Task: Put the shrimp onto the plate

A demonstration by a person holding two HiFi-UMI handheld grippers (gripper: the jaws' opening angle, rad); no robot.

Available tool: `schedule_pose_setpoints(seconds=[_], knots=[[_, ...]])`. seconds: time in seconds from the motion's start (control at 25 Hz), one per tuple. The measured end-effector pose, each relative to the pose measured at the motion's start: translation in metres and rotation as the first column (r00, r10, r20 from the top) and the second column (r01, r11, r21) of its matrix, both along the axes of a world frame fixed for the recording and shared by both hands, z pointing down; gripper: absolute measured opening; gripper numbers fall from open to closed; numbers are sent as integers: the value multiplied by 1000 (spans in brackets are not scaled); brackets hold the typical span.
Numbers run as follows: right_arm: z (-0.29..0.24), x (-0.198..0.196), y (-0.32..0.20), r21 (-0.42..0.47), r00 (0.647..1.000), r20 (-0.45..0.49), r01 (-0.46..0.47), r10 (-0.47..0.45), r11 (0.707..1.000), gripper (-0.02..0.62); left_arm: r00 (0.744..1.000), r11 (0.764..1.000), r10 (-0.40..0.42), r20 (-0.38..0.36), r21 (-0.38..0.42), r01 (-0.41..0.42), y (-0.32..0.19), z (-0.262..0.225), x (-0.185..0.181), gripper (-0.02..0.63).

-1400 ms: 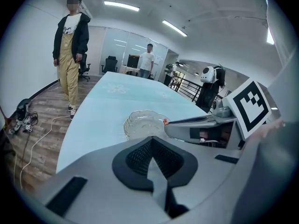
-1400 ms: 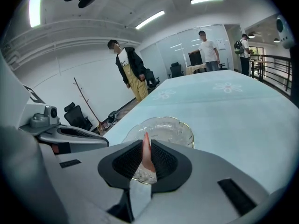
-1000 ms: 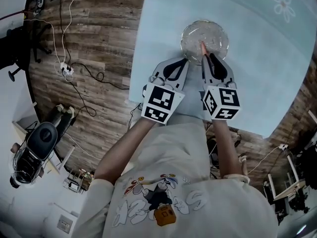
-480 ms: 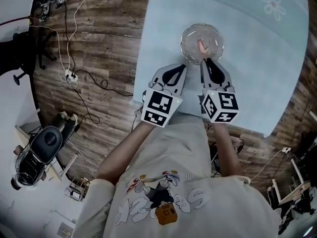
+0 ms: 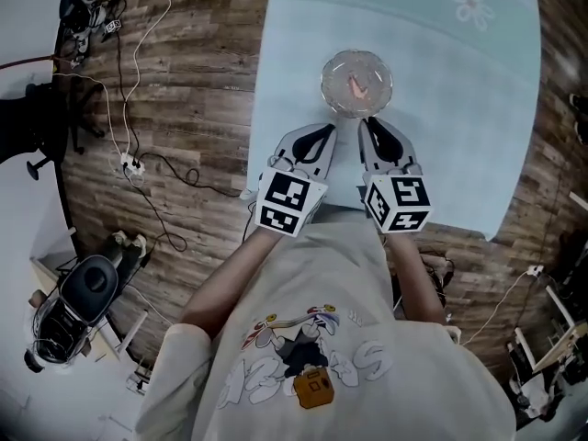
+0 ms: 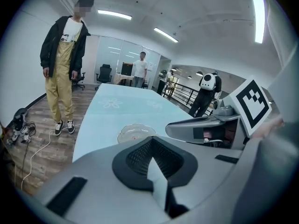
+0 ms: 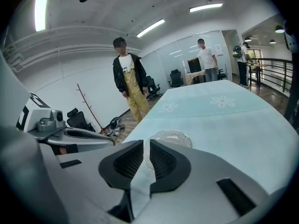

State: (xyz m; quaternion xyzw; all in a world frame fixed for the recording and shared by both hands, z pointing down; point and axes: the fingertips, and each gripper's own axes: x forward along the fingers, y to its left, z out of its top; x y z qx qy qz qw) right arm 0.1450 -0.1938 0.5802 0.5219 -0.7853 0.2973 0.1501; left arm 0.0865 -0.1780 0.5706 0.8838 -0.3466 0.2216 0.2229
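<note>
Orange shrimp (image 5: 356,86) lying in glass plate (image 5: 328,73) on counter (image 5: 459,127), just beyond tips of both sets of fingers (image 5: 317,141). Those of left gripper (image 5: 328,131) closed, empty; those of right gripper (image 5: 368,123) parted a crack, holding nothing

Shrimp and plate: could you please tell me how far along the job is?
Done: the shrimp lies on the glass plate. In hand: nothing. The right gripper has its jaws slightly apart and empty, the left gripper is shut on nothing, and both sit just short of the plate. Left: apparently nothing.
</note>
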Motion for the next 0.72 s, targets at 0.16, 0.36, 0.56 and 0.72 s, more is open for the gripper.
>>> schedule_pose_setpoints(seconds=[0.16,0.36,0.56,0.72], knots=[[-21,-1,8,30,1000,-5,-4,4,1000,60,1000,1000,21,-6,7,-21,4,-15,5,8],[-43,-9,18,69,1000,-9,5,-4,998,57,999,999,35,-25,41,-34,14,-37,2,8],[-61,-9,33,104,1000,-6,-12,12,995,55,999,997,34,-40,75,-31,27,-57,-3,8],[-74,-14,42,130,1000,-7,-3,3,992,57,998,992,50,-48,115,-44,34,-74,-4,8]])
